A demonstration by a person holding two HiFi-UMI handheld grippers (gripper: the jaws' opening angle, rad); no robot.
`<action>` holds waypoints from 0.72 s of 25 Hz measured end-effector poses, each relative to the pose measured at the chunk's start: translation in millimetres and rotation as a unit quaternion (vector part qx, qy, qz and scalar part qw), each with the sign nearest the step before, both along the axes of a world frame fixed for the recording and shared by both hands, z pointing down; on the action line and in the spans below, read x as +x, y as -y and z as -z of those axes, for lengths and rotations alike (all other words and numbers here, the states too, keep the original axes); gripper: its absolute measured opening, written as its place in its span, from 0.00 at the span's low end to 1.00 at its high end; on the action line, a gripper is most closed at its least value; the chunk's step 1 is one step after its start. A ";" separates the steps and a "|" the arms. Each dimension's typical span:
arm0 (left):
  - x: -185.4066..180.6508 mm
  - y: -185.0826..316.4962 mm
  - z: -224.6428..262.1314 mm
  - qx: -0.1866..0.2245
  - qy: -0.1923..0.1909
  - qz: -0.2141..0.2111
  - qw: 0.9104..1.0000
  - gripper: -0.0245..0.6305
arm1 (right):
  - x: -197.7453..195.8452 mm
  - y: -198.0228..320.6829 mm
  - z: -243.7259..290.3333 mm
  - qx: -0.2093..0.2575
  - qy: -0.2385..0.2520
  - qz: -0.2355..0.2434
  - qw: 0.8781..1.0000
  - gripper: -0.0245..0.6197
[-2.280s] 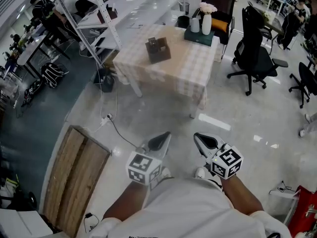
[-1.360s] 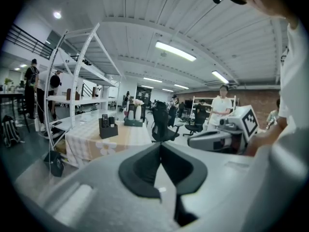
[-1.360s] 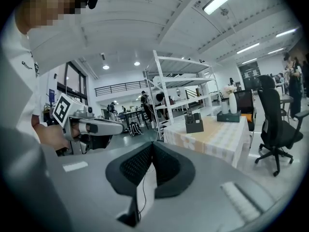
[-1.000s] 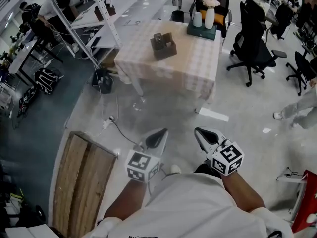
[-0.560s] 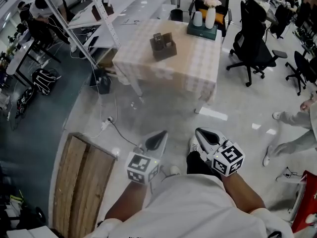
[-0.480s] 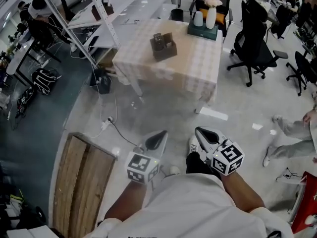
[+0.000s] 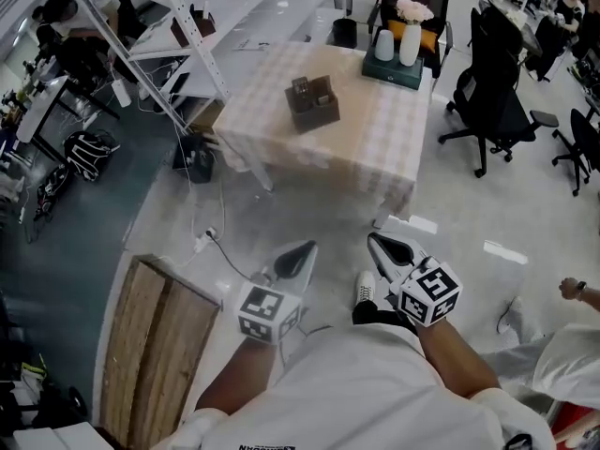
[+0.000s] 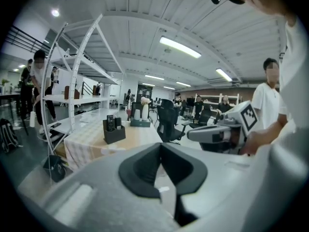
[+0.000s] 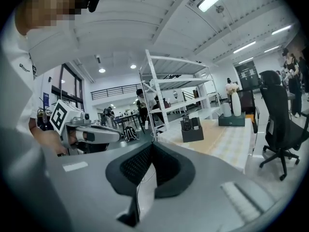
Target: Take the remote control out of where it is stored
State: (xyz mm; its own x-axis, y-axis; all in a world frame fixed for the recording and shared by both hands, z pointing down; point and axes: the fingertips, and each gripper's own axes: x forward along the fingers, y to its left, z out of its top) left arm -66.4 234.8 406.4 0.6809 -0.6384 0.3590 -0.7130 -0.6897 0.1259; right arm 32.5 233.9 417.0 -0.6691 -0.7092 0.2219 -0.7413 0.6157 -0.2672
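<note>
Left tool (image 7: 302, 251) & right tool (image 7: 379, 244): both pressed together, nothing btwn the jaws, held side by side low in front of the person over bare floor (image 7: 309, 204).

Step in hand, I'd say: getting to the bench (image 7: 375, 148), which is well apart from both tools. To do it well:
- Walk up to the near edge first & spread one tool only once close.
- Come at the remote control (image 7: 300, 86) from above.
- Pinch its top end & lift straight up so the holder (image 7: 317, 109) doesn't tip or drag. The other tool could steady the holder.

On the floor to the left, mind the cable (image 7: 211, 242) & the wooden board (image 7: 141, 336).

The remote control stands upright in the dark holder, toward its left side w/ another slim item beside it, approx mid-bench. Bench has a pale checked cloth. Its far end carries a cup (image 7: 384, 45) & a vase (image 7: 411, 37) w/ flowers on a dark green tray (image 7: 398, 75).

Beyond: white shelving rack (image 7: 178, 36) on the left, black office chairs (image 7: 492, 101) on the right, ppl at desks further off.
</note>
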 end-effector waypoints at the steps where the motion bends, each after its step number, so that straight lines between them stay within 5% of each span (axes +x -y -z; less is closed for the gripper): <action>1: 3.4 8.4 1.6 0.001 0.000 0.002 1.000 0.04 | 2.5 9.1 1.6 0.001 0.001 0.003 1.000 0.05; 18: 60.5 117.3 5.9 0.007 0.011 0.059 0.998 0.04 | 56.3 128.0 6.8 0.004 0.004 0.071 0.997 0.05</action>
State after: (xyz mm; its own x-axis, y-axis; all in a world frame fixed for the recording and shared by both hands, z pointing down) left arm -5.8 117.5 400.5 0.5923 -0.7190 0.3638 -0.7924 -0.6015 0.1012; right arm 88.8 105.9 410.2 -0.7645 -0.6090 0.2114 -0.6446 0.7166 -0.2665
